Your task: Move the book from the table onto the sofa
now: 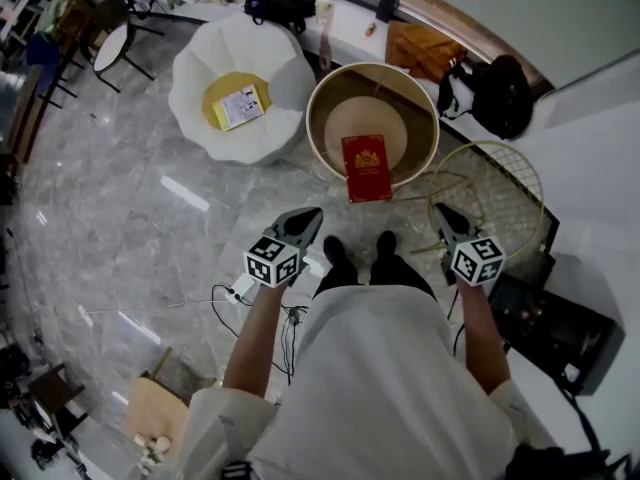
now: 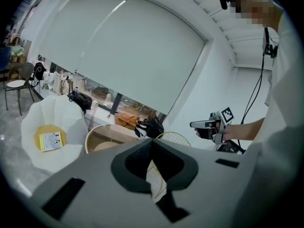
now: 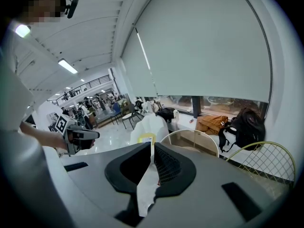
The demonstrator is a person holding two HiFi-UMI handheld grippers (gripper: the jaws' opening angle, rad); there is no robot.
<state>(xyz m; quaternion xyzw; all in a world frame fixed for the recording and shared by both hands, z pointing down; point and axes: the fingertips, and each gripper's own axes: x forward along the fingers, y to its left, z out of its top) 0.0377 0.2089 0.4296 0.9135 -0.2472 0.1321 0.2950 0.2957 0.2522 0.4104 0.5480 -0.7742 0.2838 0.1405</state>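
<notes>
Red book (image 1: 367,168) is lying on the round table (image 1: 318,98), ahead of and between the left gripper (image 1: 308,216) and the right gripper (image 1: 441,211). Left gripper view: jaws are pressing together, gripping nothing, with the white sofa (image 2: 71,122) sitting ahead-left. Right gripper view: jaws are meeting, likewise empty, facing the table.

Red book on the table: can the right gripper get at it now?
Likely yes: the book lies uncovered at the near edge of the table, nothing blocking the right gripper, though shut.
</notes>
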